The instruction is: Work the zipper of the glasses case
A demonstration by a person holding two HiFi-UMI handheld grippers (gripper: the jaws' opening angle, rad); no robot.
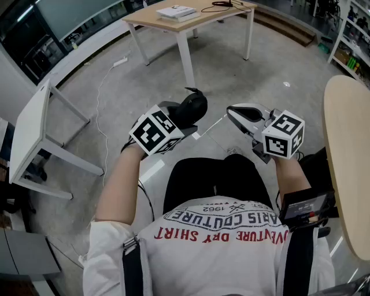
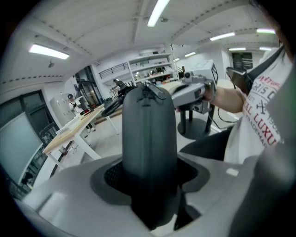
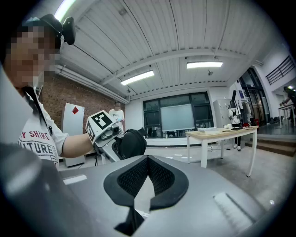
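Observation:
The black glasses case is held in the air in front of me, clamped in my left gripper. In the left gripper view the case stands upright between the dark pads, filling the gap, with its zipper pull at the top end. My right gripper hovers just right of the case, apart from it, shut with nothing in it. In the right gripper view its jaws meet at the tips, and the case shows beyond them to the left.
I stand on a grey floor. A wooden table with a white box is ahead. A white desk is at the left and a round wooden tabletop at the right. A cable trails across the floor.

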